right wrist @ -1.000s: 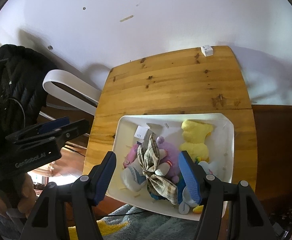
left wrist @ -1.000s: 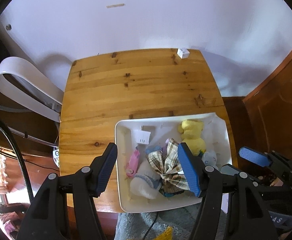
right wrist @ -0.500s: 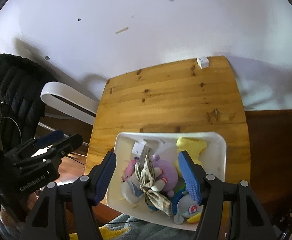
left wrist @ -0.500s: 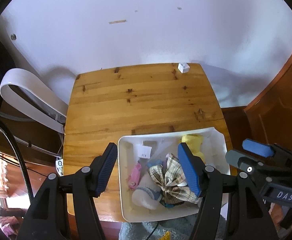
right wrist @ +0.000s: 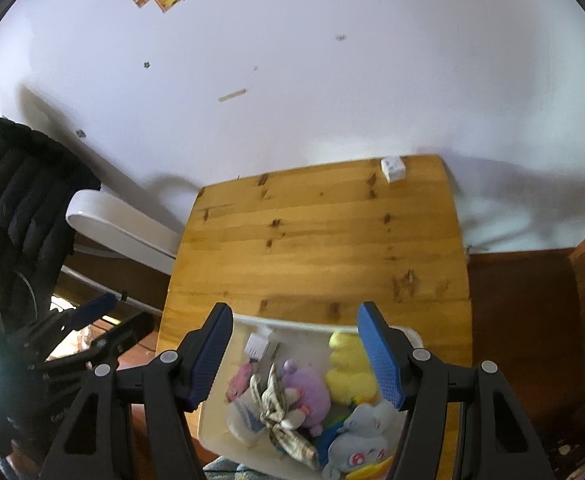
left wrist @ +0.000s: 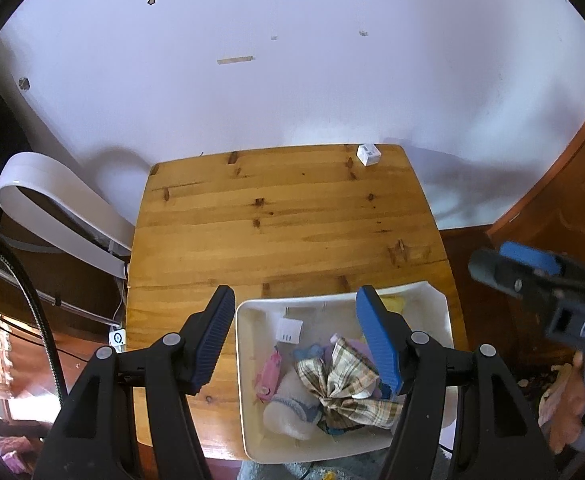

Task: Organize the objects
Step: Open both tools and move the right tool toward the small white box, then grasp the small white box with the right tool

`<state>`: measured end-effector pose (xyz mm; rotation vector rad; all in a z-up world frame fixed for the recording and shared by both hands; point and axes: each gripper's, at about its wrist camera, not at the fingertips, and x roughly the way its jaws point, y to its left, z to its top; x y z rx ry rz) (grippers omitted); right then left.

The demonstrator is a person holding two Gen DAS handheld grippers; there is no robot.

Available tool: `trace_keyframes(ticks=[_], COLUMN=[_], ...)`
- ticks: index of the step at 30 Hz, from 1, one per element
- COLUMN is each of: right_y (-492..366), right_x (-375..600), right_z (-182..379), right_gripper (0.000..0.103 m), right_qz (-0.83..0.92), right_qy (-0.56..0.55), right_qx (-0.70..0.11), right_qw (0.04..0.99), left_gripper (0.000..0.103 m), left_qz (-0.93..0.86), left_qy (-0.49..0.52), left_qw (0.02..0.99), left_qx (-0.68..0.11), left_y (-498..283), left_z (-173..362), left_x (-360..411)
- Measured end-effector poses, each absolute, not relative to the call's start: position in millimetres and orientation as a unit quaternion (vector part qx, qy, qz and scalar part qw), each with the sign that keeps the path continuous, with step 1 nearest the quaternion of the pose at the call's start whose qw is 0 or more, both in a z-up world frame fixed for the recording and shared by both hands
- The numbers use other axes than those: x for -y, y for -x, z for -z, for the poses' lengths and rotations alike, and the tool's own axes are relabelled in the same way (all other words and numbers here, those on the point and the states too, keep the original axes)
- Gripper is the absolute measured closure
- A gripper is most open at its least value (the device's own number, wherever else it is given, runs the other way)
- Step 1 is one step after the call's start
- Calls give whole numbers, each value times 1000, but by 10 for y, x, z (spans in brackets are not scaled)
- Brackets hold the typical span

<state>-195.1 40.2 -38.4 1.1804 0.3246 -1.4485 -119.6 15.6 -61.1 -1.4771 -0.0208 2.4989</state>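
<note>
A white bin [left wrist: 248,380] sits at the near edge of a wooden table [left wrist: 284,216]. It holds several soft toys: a plaid bow [left wrist: 344,384], a pink toy [left wrist: 268,372], a white plush [left wrist: 288,408], a small white box [left wrist: 289,330]. In the right wrist view the bin [right wrist: 212,424] also shows a purple plush [right wrist: 312,392], a yellow plush [right wrist: 348,368] and a white-blue plush [right wrist: 360,436]. My left gripper [left wrist: 296,340] is open and empty above the bin. My right gripper [right wrist: 296,352] is open and empty above it too.
A small white cube [left wrist: 368,155] lies at the table's far right corner, by the white wall. A white curved chair [left wrist: 56,208] and a black jacket [right wrist: 16,196] stand left of the table. Wooden panelling [left wrist: 572,184] is on the right.
Both grippers have pulled back and up from the bin, so more of the table and wall shows. Both stay open and empty.
</note>
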Motion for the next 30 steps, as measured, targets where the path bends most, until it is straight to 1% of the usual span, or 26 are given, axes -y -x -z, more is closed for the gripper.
trace_keyframes(ticks=[13,18,24,30], right_y=[2407,2617,2809,3023], right_x=[447,799,1308,1829], right_z=[49,52,319,884], right_gripper=[37,37,37,37], right_qz=[671,684,689,682], right_qy=[-444,-430,-427,-444], right_qx=[-164,-169,-185,-199], right_qw=[571,565,555,545], left_gripper=[35,35,35,35], left_qz=[-862,-860,-856,-856], left_qy=[492,497,505,504], left_qw=[119,115,109,111], left_qx=[18,21,26,19], left_y=[1591,1776,1982,2085], left_z=[548,620,743,887], left_x=[-125,-95,-50,-45])
